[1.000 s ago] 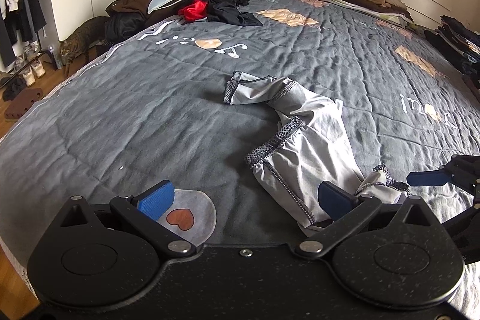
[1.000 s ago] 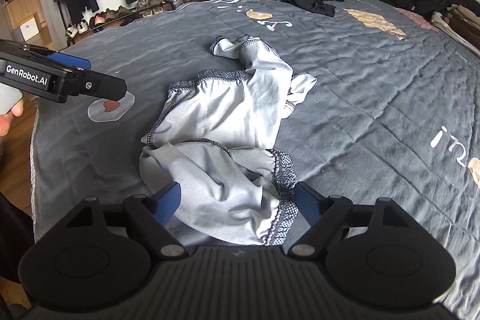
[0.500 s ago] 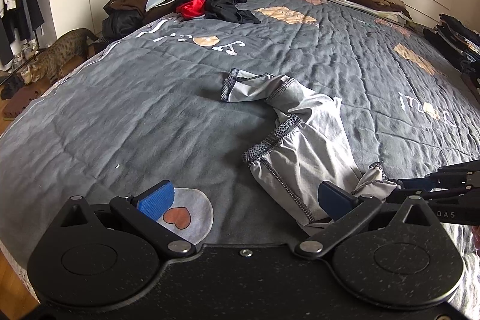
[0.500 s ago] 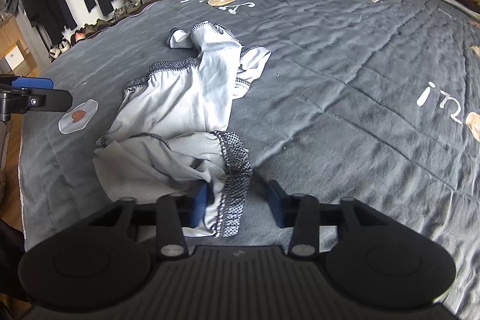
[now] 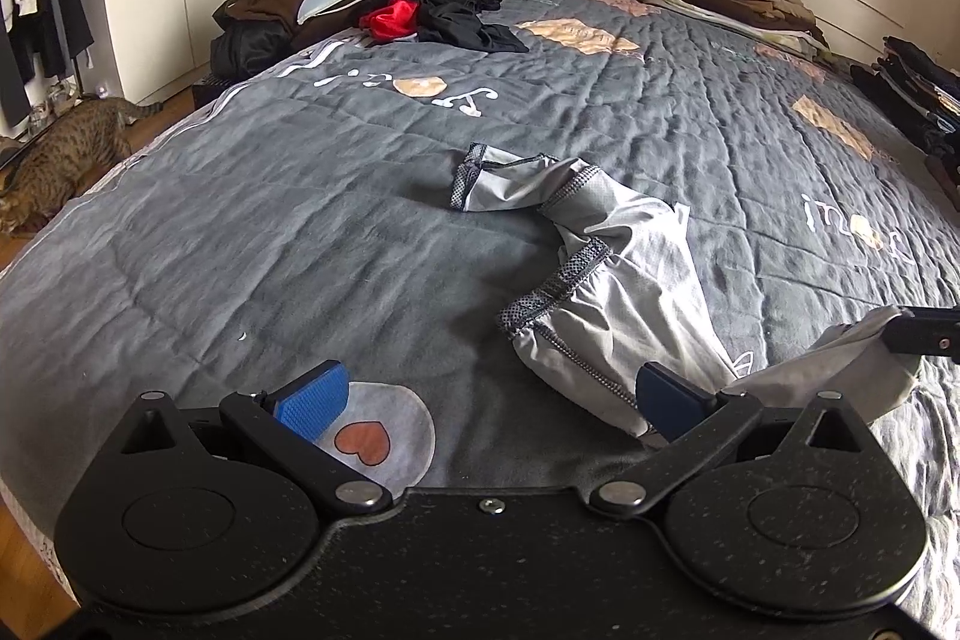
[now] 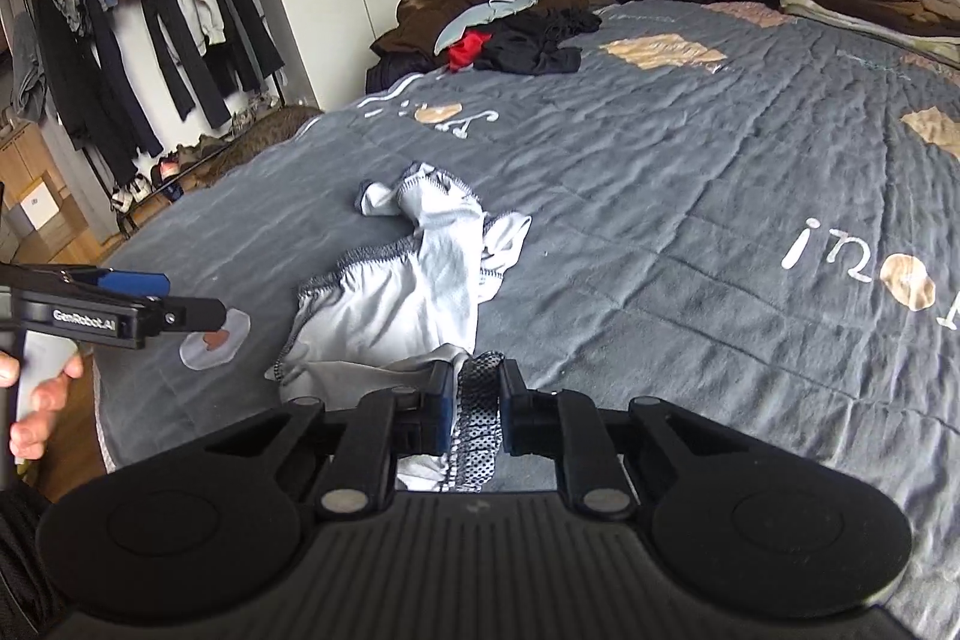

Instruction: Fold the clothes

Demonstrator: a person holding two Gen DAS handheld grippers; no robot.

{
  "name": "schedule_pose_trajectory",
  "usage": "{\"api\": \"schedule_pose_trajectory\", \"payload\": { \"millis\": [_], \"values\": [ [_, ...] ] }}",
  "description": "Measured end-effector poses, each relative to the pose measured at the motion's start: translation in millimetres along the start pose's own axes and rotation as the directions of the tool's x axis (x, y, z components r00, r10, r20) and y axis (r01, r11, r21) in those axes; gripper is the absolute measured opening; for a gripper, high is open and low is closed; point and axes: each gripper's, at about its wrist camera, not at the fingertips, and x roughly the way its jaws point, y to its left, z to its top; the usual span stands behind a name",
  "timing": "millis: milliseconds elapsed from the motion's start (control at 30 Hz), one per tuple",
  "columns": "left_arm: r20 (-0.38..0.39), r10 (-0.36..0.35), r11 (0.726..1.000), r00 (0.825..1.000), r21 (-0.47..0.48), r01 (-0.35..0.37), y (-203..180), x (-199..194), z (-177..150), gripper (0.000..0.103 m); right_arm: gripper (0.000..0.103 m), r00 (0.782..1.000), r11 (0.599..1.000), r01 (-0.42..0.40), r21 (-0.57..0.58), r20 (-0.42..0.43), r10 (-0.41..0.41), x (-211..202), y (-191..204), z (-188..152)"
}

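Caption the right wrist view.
Right claw shut on the grey garment's mesh-trimmed edge over the quilted bed.

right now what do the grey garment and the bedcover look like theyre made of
Grey garment: looks like thin, smooth synthetic sports fabric with a slight sheen; dark perforated mesh trims its hems. Bedcover: soft matte quilted textile, probably fleece or brushed cotton, with stitched squares and puckering.

Soft, even daylight, moderately bright; shadows faint and diffuse; no glare; strong fisheye bending with dark corners; focus sharp, slight softness at edges.
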Motion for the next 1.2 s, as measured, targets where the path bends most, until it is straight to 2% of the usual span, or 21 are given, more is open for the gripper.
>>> {"api": "schedule_pose_trajectory", "payload": {
  "millis": [167,367,567,667,933,1100,1200],
  "values": [
    [0.008,-0.012,1.000,1.000,0.001,0.012,-3.1,-2.4,1.2,0.103,0.015,0.998,0.997,0.064,0.033,0.025,-0.065,-36.1,-7.6,-0.5],
    [0.008,-0.040,0.999,0.999,0.018,0.040,-13.2,-2.5,3.7,0.103,0.015,0.988,0.987,0.154,0.046,0.010,-0.155,-79.6,-18.2,-7.9],
    [-0.005,-0.072,0.997,0.997,0.033,0.072,-24.7,2.1,5.2,0.103,0.015,0.971,0.970,0.235,0.061,-0.049,-0.232,-105.3,-24.2,-21.2],
    [-0.018,-0.091,0.995,0.996,0.027,0.091,-29.9,7.9,4.3,0.103,0.015,0.958,0.958,0.276,0.076,-0.097,-0.269,-100.2,-30.4,-34.7],
    [-0.008,-0.133,0.988,0.991,0.079,0.133,-49.9,15.8,3.5,0.103,0.015,0.951,0.937,0.307,0.164,-0.028,-0.307,-136.9,-49.9,-53.1],
    [-0.025,-0.161,0.979,0.987,0.119,0.163,-65.3,25.2,4.7,0.103,0.015,0.929,0.908,0.358,0.219,0.018,-0.370,-163.6,-71.5,-56.7],
    [-0.033,-0.193,0.969,0.981,0.151,0.196,-78.3,26.4,3.0,0.103,0.015,0.896,0.874,0.436,0.214,-0.010,-0.445,-166.7,-88.2,-61.9]
  ]
}}
